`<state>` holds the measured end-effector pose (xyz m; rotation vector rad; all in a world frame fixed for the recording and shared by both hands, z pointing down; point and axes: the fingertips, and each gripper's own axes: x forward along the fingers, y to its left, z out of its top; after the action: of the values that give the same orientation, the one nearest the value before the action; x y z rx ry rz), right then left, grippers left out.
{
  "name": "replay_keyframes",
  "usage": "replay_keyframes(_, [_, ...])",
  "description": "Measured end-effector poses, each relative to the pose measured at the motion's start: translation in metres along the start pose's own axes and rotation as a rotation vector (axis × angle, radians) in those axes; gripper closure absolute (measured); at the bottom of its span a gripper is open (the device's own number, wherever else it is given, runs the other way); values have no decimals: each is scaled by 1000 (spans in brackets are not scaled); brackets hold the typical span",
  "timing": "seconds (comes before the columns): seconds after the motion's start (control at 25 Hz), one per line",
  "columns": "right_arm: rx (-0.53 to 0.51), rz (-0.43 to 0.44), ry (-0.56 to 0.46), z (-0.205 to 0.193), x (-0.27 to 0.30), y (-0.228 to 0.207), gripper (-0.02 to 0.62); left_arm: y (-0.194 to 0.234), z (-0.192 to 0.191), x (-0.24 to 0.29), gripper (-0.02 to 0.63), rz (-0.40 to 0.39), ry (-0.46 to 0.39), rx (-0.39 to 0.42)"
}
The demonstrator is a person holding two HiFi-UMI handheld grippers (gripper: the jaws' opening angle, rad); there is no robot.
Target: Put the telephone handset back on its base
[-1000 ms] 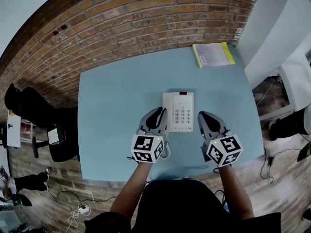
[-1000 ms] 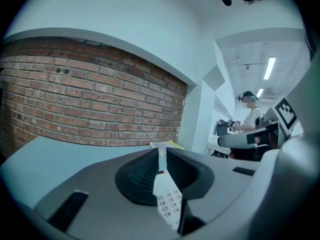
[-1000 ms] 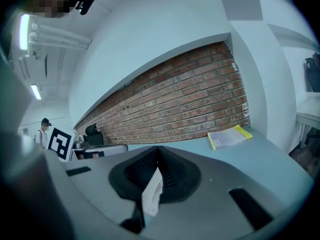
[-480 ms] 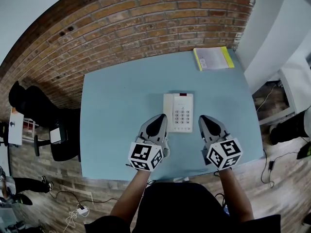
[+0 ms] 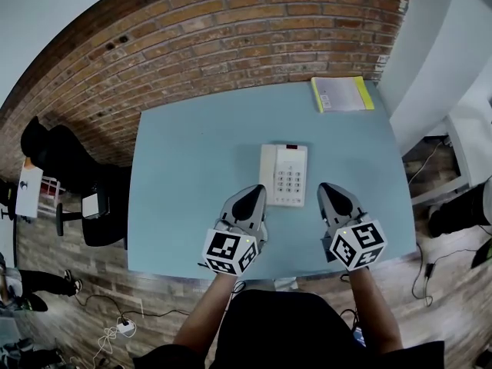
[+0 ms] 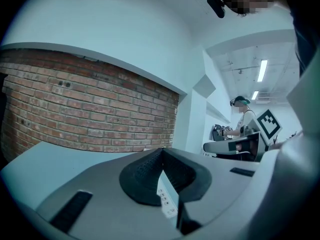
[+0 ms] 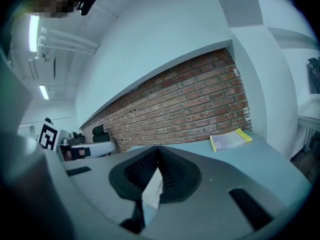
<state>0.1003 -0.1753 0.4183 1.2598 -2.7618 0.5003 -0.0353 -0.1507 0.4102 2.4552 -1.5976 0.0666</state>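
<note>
Brick wall (image 5: 231, 29) backs a pale blue tabletop (image 5: 192, 167), and a black chair (image 5: 58, 160) stands on the floor off its left side. Toward the near edge of the tabletop, the left gripper (image 5: 251, 194) is held just beside the near left corner of the telephone. Its fingers (image 6: 142, 171) are pressed together with nothing between them. In the left gripper view the pads meet at the tip, and the white keypad (image 6: 167, 199) shows through the gap below them. The white telephone base (image 5: 290, 177) sits near the middle of the tabletop. The handset (image 5: 266, 174) lies in its cradle along the left side of the base. Just right of the base is the right gripper (image 5: 332, 192), apart from the telephone, its fingers (image 7: 172, 174) likewise closed on each other and empty. A yellow-edged notebook (image 5: 342, 93) lies at the far right corner of the tabletop, well apart from the telephone.
</note>
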Motion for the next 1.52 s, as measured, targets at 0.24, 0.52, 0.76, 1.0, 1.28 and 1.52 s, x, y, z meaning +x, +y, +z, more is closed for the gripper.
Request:
replay_keyframes(0.24, [-14,25,0,1,-3,1,581,-3,-4,-9,597,39,5,29])
replay_keyframes(0.52, [-8,49,-8,5,0,4,581,-2,0,-16,597,55,3,30])
replay_keyframes(0.76, [7,63,-14,8,4,6,583,-8,8,-16,597,38,-3,37])
replay_keyframes(1.0, [-1,62,-27,11,5,17,583,-4,13,-25,597,31,-25,41])
replay_keyframes(1.28, [-13,50,-43,11,-4,40,583,-4,19,-45,597,-2,-52,43])
replay_keyframes(1.52, [-17,32,-66,13,-15,64,583,-7,23,-67,597,-42,-68,58])
